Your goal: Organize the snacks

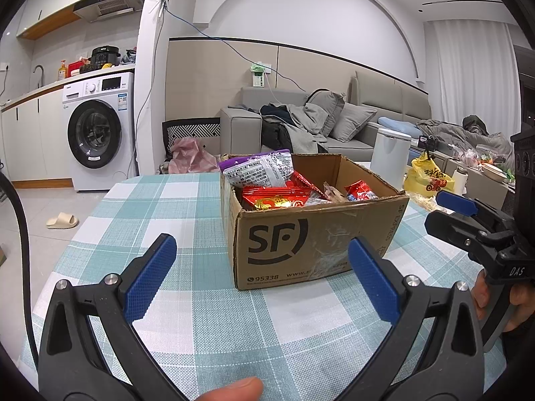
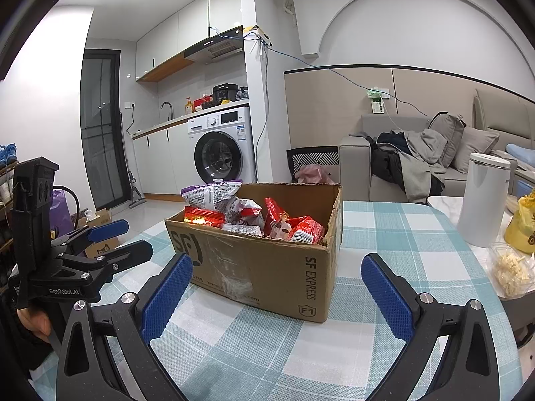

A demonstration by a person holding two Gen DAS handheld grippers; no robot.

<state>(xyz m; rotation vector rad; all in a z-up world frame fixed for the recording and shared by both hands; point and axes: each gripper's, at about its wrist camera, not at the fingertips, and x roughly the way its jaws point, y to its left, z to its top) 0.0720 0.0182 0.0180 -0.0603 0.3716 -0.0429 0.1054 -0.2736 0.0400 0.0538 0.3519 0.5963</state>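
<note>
I am holding my left tongs (image 1: 262, 267) wide apart over the checked cloth of the worktop (image 1: 174, 220), with nothing between the blue pads, and my right tongs (image 2: 277, 284) are likewise gaping and gripping nothing. Both are pointing at the cardboard box (image 1: 301, 244) that is sitting on the worktop just ahead of them, its flaps open and its printed side facing me. The box is holding the snacks: a purple-and-silver bag (image 1: 259, 168) is standing tallest at the back left corner, poking above the rim, a flat red packet (image 1: 276, 197) is lying in front of it against the near wall, and a small red-and-blue packet (image 1: 361, 191) is resting toward the right side. In the right wrist view, more red packets (image 2: 306, 229) are crowding the right end of the box, with pale wrappers lying between them that I cannot read. Beyond the box, to the right, a white cylindrical container (image 2: 481, 200) is standing upright, a yellow plastic bag (image 2: 521, 224) is slumping beside it, and a clear bag of pale snack pieces (image 2: 511, 274) is lying nearer to me, outside the box.
</note>
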